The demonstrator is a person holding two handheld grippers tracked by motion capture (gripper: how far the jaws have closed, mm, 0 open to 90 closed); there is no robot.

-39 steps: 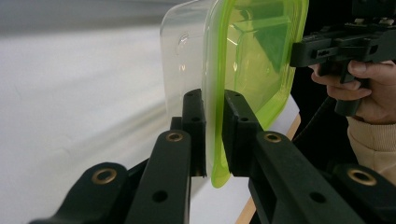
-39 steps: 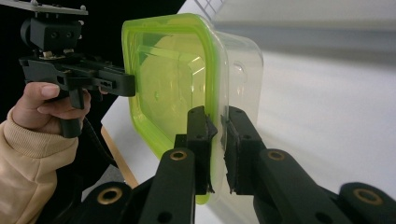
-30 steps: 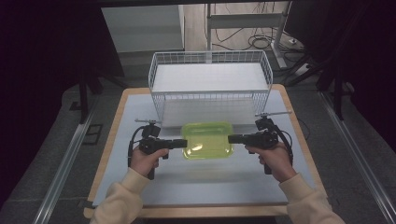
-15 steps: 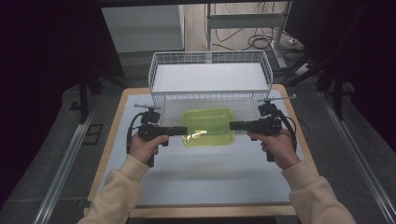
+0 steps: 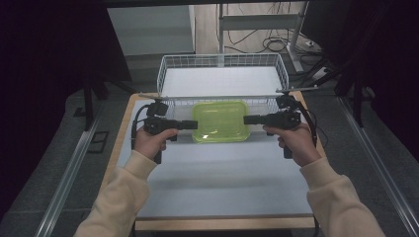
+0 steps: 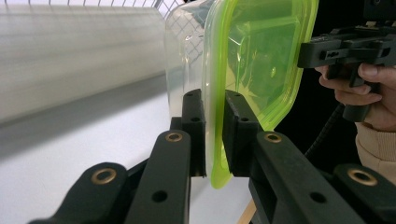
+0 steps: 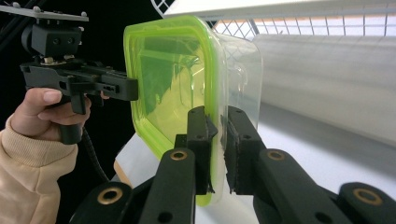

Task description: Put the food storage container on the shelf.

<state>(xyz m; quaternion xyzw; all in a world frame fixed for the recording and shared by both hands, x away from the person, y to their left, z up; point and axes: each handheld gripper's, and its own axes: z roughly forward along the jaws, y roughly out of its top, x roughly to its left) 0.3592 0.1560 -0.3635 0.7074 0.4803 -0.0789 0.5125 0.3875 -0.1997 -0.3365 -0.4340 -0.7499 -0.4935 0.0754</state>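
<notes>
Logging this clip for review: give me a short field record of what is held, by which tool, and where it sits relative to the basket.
held item: clear container with green lid
left tool: shut on the container's left rim
right tool: shut on the container's right rim
container state: lid on, off the table, roughly level
basket: white wire basket, beyond the container
surface: white table top

I see the table (image 5: 217, 182) brightly lit from overhead, the surroundings falling to black. Glare streaks the green lid (image 6: 261, 60); the wire basket (image 6: 84, 56) behind is blurred.
</notes>
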